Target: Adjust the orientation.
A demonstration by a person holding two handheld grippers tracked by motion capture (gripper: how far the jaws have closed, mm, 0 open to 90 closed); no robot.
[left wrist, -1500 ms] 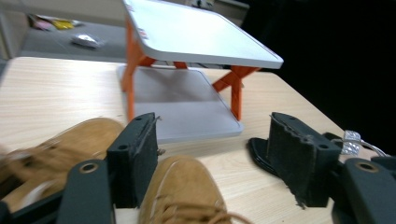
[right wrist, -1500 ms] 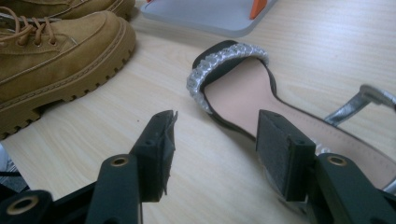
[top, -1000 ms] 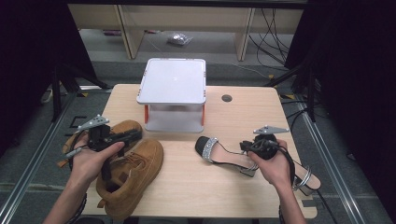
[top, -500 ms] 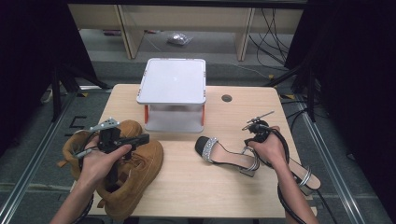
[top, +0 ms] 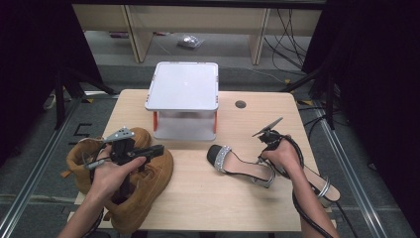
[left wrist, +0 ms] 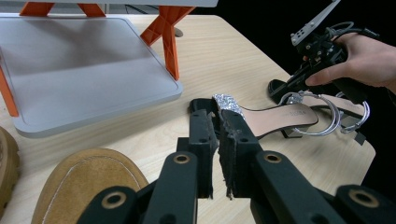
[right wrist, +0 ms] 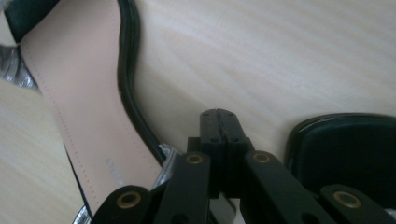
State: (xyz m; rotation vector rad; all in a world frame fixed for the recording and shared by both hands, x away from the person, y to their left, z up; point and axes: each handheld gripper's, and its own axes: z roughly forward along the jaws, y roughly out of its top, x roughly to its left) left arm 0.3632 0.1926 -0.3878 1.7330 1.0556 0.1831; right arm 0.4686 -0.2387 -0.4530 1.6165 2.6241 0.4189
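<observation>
A black high-heeled sandal with a glittery toe band lies on the table's middle right; it is also in the left gripper view. My right gripper points down by its heel end, shut, with its tips over bare wood between that sandal's insole and the glossy black toe of a second sandal. My left gripper hovers over two tan suede boots. Its jaws have just been opening by a thin slit, and nothing is between them.
A white two-level stand with orange legs sits at the table's back centre. The second sandal lies along the right edge. A small dark round hole marks the tabletop behind. The boots crowd the front left corner.
My right gripper has moved left and down to the sandal's heel and tipped over. The left gripper has stayed over the boots.
</observation>
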